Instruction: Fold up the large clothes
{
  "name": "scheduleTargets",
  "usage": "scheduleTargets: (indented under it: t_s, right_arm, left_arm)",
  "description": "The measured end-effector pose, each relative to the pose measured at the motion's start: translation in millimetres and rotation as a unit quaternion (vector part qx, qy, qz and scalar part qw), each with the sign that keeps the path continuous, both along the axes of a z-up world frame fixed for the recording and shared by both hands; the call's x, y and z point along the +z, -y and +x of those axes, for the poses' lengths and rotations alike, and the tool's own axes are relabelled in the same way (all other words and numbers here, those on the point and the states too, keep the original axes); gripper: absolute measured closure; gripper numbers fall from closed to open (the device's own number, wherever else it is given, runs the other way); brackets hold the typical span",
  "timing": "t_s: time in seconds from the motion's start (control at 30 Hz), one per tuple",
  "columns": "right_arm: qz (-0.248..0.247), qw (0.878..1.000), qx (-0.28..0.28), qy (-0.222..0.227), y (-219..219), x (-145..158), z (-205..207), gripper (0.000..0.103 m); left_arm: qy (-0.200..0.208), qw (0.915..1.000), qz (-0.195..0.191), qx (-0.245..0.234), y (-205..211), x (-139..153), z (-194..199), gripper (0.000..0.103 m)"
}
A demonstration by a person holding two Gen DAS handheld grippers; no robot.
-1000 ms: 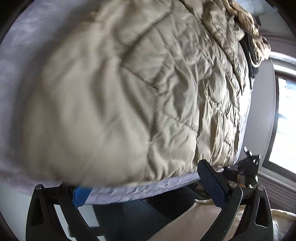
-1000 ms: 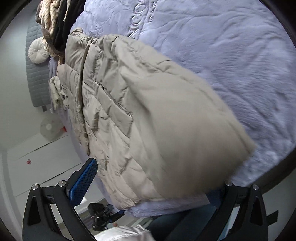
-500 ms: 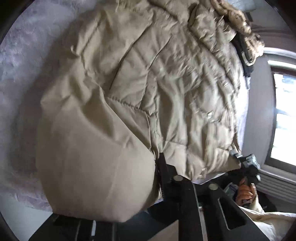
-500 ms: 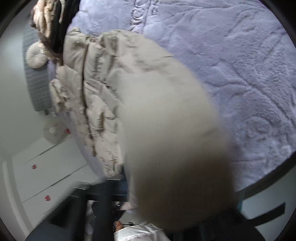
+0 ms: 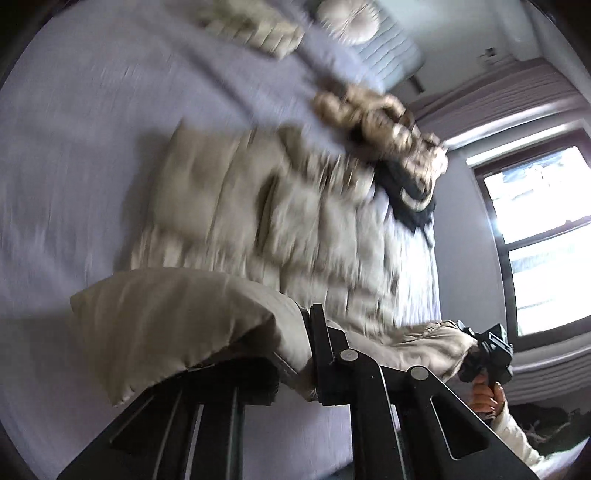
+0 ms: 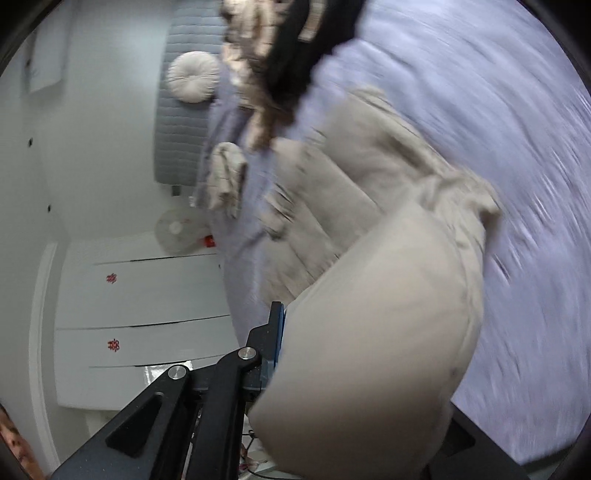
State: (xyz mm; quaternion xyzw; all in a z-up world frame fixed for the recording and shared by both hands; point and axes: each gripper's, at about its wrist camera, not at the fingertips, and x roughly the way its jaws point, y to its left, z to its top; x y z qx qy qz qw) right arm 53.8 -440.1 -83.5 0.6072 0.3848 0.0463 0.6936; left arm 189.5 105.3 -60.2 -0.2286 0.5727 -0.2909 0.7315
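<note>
On the lilac plush bedspread (image 5: 74,155), beige quilted puffer coat (image 5: 258,214): hem pinched by left gripper (image 5: 295,354) and right gripper (image 6: 291,354); best carried level, corners matched.

Jacket (image 5: 280,218) on bed (image 5: 74,147), pillow (image 5: 347,18) behind

Lavender bedspread (image 5: 74,155) across a bed, round white cushion (image 6: 192,81) against grey quilted headboard (image 6: 177,140), heap of tan and black garments (image 5: 399,147) near the far edge, sunlit window (image 5: 539,236) beyond, white wardrobe doors (image 6: 147,291) with small red decals.
</note>
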Motion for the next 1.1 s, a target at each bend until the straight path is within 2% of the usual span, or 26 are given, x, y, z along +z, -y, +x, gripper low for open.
scheduleTargets:
  t_s: [0.13, 0.3, 0.47, 0.57, 0.6, 0.63, 0.67, 0.7, 0.73, 0.77, 0.8, 0.87, 0.93, 0.97, 1.0, 1.03, 1.07, 1.1]
  right_arm:
    - [-0.022, 1.0, 0.011, 0.007, 15, 8, 65, 0.094]
    - [-0.03, 0.999, 0.007, -0.029, 33, -21, 133, 0.094]
    - [-0.032, 0.997, 0.001, -0.073, 42, -61, 167, 0.092]
    - [-0.026, 0.996, -0.004, -0.087, 45, -72, 175, 0.09]
    - [-0.026, 0.996, -0.002, -0.09, 45, -71, 176, 0.087]
    - [-0.028, 0.995, 0.002, -0.092, 46, -70, 178, 0.08]
    - [-0.032, 0.995, 0.005, -0.092, 48, -67, 179, 0.074]
    - [-0.032, 0.996, 0.007, -0.088, 49, -65, 179, 0.057]
    - [-0.032, 0.996, 0.007, -0.08, 50, -60, 179, 0.046]
    - [-0.036, 0.997, 0.006, -0.07, 51, -52, 179, 0.031]
    - [-0.041, 0.997, 0.006, -0.063, 50, -45, 180, 0.031]
    - [-0.052, 0.998, 0.02, -0.04, 47, -27, 180, 0.031]
    - [-0.085, 0.995, 0.04, -0.035, 39, -13, 180, 0.031]
    - [-0.111, 0.992, 0.055, -0.038, 34, -9, 180, 0.04]
    - [-0.135, 0.987, 0.07, -0.042, 28, -8, 181, 0.065]
    - [-0.169, 0.98, 0.09, -0.055, 20, -8, 182, 0.08]
    - [-0.21, 0.968, 0.111, -0.074, 13, -11, 185, 0.093]
    - [-0.241, 0.959, 0.125, -0.088, 8, -15, 186, 0.093]
  left_arm:
    - [0.029, 0.9994, 0.008, 0.016, 14, 5, 60, 0.088]
    - [0.028, 0.9974, 0.057, 0.033, 33, -26, 121, 0.088]
    - [0.005, 0.9956, 0.086, 0.037, 48, -61, 148, 0.087]
    - [-0.003, 0.9944, 0.101, 0.032, 53, -64, 150, 0.084]
    - [0.002, 0.9932, 0.113, 0.029, 53, -59, 150, 0.072]
    - [0.011, 0.9921, 0.121, 0.029, 53, -53, 148, 0.06]
    - [0.023, 0.9904, 0.133, 0.031, 51, -44, 146, 0.029]
    - [0.032, 0.9894, 0.138, 0.033, 48, -38, 143, 0.015]
    - [0.05, 0.988, 0.142, 0.034, 46, -28, 139, 0.015]
    - [0.06, 0.9869, 0.147, 0.026, 46, -19, 138, 0.015]
    - [0.065, 0.986, 0.152, 0.023, 47, -14, 137, 0.015]
    - [0.075, 0.9837, 0.162, 0.022, 49, -7, 137, 0.015]
    - [0.087, 0.9799, 0.178, 0.019, 54, -7, 136, 0.015]
    - [0.091, 0.9778, 0.188, 0.015, 58, -11, 135, 0.019]
    - [0.092, 0.9761, 0.197, 0.008, 64, -17, 133, 0.037]
    - [0.087, 0.9752, 0.203, -0.003, 70, -26, 133, 0.047]
    - [0.08, 0.9746, 0.209, -0.013, 77, -36, 133, 0.061]
    - [0.077, 0.9741, 0.212, -0.019, 82, -42, 132, 0.069]
